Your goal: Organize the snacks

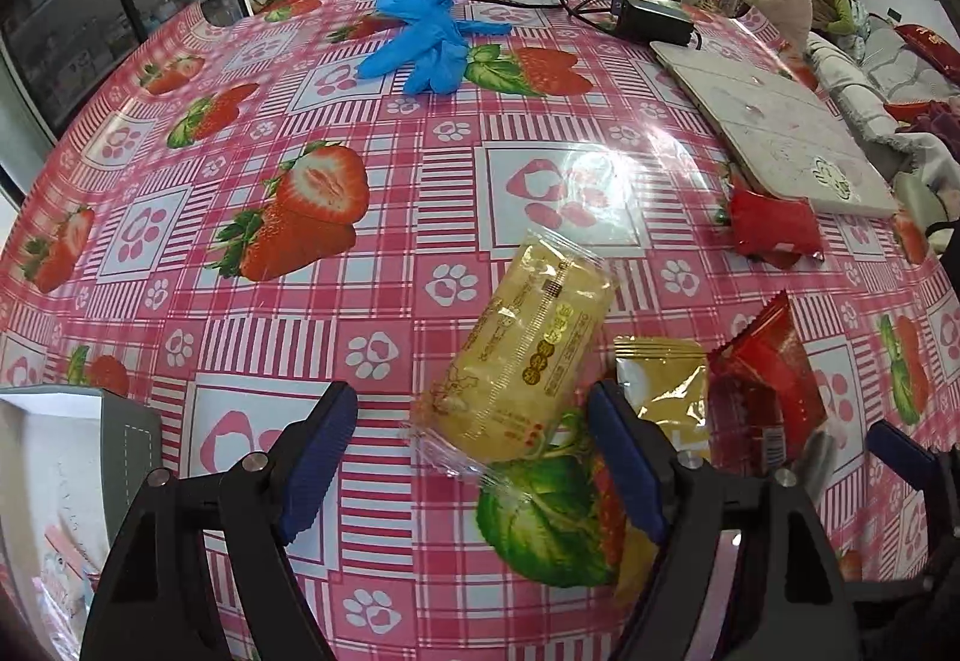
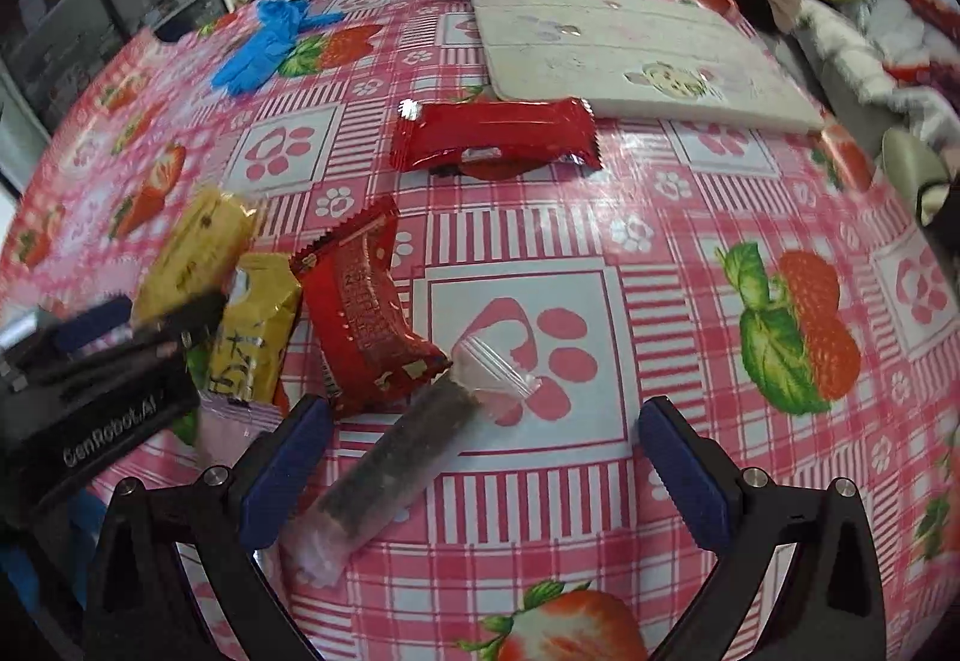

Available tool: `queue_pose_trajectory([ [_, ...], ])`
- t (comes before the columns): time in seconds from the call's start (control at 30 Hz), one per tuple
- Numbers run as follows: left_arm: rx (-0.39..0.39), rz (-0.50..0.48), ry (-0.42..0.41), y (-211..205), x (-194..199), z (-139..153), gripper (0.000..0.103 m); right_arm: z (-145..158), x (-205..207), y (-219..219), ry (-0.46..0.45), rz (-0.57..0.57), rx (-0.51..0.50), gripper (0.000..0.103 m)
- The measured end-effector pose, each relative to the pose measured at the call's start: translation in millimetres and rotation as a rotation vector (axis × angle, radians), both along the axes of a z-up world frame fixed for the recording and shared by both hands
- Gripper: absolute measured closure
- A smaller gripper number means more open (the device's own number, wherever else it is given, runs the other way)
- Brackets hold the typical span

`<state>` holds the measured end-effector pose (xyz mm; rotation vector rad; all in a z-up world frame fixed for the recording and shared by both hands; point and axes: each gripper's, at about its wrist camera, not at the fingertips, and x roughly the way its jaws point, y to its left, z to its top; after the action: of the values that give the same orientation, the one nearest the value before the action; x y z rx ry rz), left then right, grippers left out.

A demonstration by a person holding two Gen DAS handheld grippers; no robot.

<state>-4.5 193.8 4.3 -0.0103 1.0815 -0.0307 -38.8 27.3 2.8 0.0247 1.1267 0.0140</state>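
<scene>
Covering the counter (image 1: 420,169) was a pink checked cloth printed with strawberries and paw marks. A white laptop (image 2: 630,55) lay closed toward its far side, with blue gloves (image 1: 429,40) well apart from it. One long red snack (image 2: 495,136) rested just before the laptop. Nearer lay a yellow clear-wrapped cake (image 1: 528,355), a gold packet (image 2: 255,325) and a second red packet (image 2: 366,313) side by side. A dark bar (image 2: 396,451) in clear wrap lay between the right tongs (image 2: 486,475), which stood wide and gripped nothing. The left tongs (image 1: 474,457) also stood wide, empty, over the cake's near end.
</scene>
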Motion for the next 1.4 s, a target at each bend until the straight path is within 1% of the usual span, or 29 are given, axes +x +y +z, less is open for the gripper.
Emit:
queue_pose_trajectory([
  [0.03, 0.000, -0.008, -0.007, -1, -1, 1, 0.038, -1, -2, 2, -0.011, 0.019, -0.018, 0.000],
  [0.1, 0.018, -0.037, -0.018, -6, -4, 5, 0.057, 0, -9, 2, -0.036, 0.043, -0.028, 0.007],
  [0.13, 0.037, -0.047, -0.017, -8, -7, 6, 0.060, 1, -11, 2, -0.044, 0.050, -0.030, 0.022],
  [0.17, 0.048, -0.053, -0.016, -10, -9, 6, 0.061, 5, -14, 2, -0.060, 0.065, -0.031, 0.046],
  [0.2, 0.054, -0.056, -0.017, -10, -14, 6, 0.062, 9, -16, 3, -0.066, 0.082, -0.032, 0.058],
  [0.23, 0.059, -0.055, -0.017, -10, -21, 6, 0.062, 11, -17, 4, -0.064, 0.103, -0.032, 0.073],
  [0.27, 0.061, -0.049, -0.017, -8, -30, 6, 0.062, 12, -21, 5, -0.054, 0.127, -0.034, 0.075],
  [0.43, 0.039, -0.014, -0.033, 3, -106, 5, 0.062, 11, -48, -6, -0.053, 0.165, -0.016, 0.075],
  [0.5, 0.014, 0.011, -0.040, 7, -144, 5, 0.062, 11, -66, -14, -0.053, 0.171, -0.021, 0.075],
  [0.57, 0.014, 0.007, -0.049, 4, -170, 5, 0.061, 11, -87, -27, -0.056, 0.168, -0.026, 0.075],
  [0.6, 0.026, -0.008, -0.057, 2, -180, 6, 0.058, 11, -97, -32, -0.058, 0.166, -0.030, 0.075],
  [0.67, 0.072, -0.038, -0.091, -3, -193, 9, 0.048, 11, -112, -41, -0.057, 0.159, -0.033, 0.074],
  [0.7, 0.095, -0.048, -0.111, -4, -195, 11, 0.034, 12, -119, -46, -0.056, 0.157, -0.024, 0.074],
  [0.73, 0.105, -0.053, -0.125, -3, -195, 14, 0.021, 12, -123, -51, -0.057, 0.158, -0.013, 0.068],
  [0.77, 0.106, -0.053, -0.138, -2, -193, 17, 0.021, 12, -128, -57, -0.056, 0.156, -0.006, 0.037],
  [0.8, 0.099, -0.056, -0.148, -1, -192, 20, 0.021, 12, -130, -60, -0.055, 0.145, -0.010, 0.019],
  [0.83, 0.089, -0.065, -0.152, 0, -188, 23, 0.021, 11, -134, -67, -0.058, 0.114, -0.017, 0.007],
  [0.87, 0.085, -0.074, -0.154, 0, -183, 24, 0.021, 12, -137, -72, -0.070, 0.092, -0.010, 0.007],
  [0.97, 0.104, -0.111, -0.138, -4, -167, 16, 0.020, 7, -133, -81, -0.048, 0.047, 0.028, 0.007],
  [1.0, 0.112, -0.121, -0.131, -6, -164, 13, 0.020, 7, -131, -81, -0.055, 0.036, 0.028, 0.007],
  [1.07, 0.126, -0.129, -0.116, -8, -158, 5, 0.020, 8, -124, -78, -0.064, 0.036, 0.029, 0.007],
  [1.2, 0.095, -0.100, -0.145, -4, -155, 0, 0.016, 5, -105, -65, -0.063, 0.050, 0.021, 0.006],
  [1.27, 0.067, -0.086, -0.168, 0, -156, -2, 0.014, 2, -97, -56, -0.071, 0.057, -0.014, 0.000],
  [1.3, 0.057, -0.079, -0.174, 1, -157, -3, 0.013, -1, -96, -51, -0.077, 0.060, -0.037, 0.000],
  [1.37, 0.036, -0.058, -0.167, 5, -155, -5, 0.009, -2, -98, -47, -0.126, 0.073, -0.037, 0.000],
  [1.4, 0.025, -0.050, -0.158, 7, -153, -6, 0.005, -3, -99, -48, -0.139, 0.074, -0.034, 0.000],
])
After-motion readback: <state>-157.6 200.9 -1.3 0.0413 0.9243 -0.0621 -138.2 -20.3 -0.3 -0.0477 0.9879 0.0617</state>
